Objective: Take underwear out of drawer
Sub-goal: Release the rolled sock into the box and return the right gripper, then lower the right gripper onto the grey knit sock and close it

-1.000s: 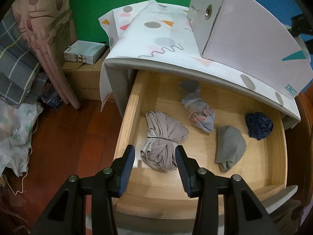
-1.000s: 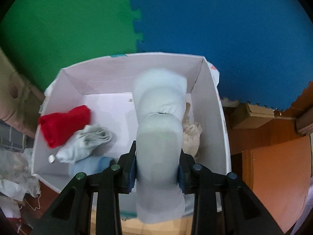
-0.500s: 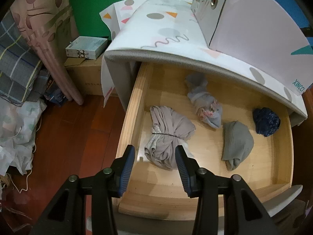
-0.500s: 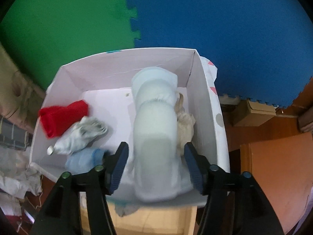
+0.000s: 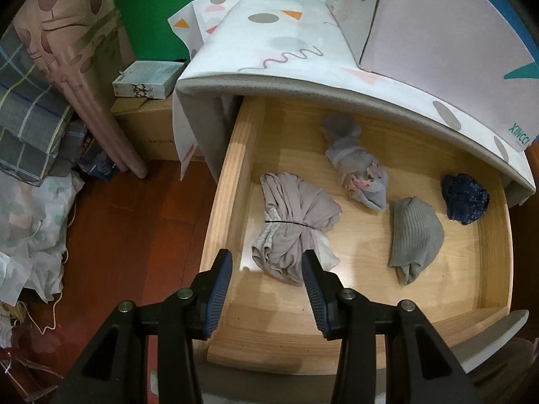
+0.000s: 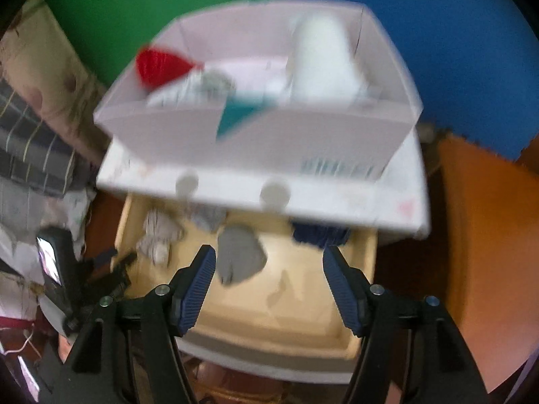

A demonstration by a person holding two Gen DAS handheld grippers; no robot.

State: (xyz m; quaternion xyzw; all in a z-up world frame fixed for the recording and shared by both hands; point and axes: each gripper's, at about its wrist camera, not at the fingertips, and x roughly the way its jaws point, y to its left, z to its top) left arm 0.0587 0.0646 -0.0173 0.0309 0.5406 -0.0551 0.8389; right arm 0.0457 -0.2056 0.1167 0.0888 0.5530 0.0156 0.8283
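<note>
We have just let go of a pale rolled garment (image 6: 321, 57): it now stands in the white box (image 6: 303, 141) on top of the cabinet, near the box's right wall, with the red piece (image 6: 158, 65) and a grey-white bundle (image 6: 198, 89) along the left side. A second ago the right gripper (image 6: 267, 274) was clenched on that roll above the box; its jaws have just been opening and nothing is between them now. That gripper has also pulled back from the box, so its view, heavily blurred, now takes in the open drawer (image 6: 303, 306) below.

For the task, we judge one more piece delivered and the right gripper free for the next pick.

The left gripper (image 5: 266, 277) has hardly shifted from the earlier frames. Its jaws stand apart, released, hanging over the near left part of the drawer (image 5: 235, 175), with the taupe underwear bundle (image 5: 293, 225) tied by a dark band lying just beyond the tips and not pinched.

Four pieces are left in the drawer: the taupe bundle by the left wall, a lilac floral bundle (image 5: 357, 171) toward the back, a grey ribbed piece (image 5: 414, 232) right of centre, and a dark blue piece (image 5: 466, 198) near the right wall. None has moved between the frames.
</note>
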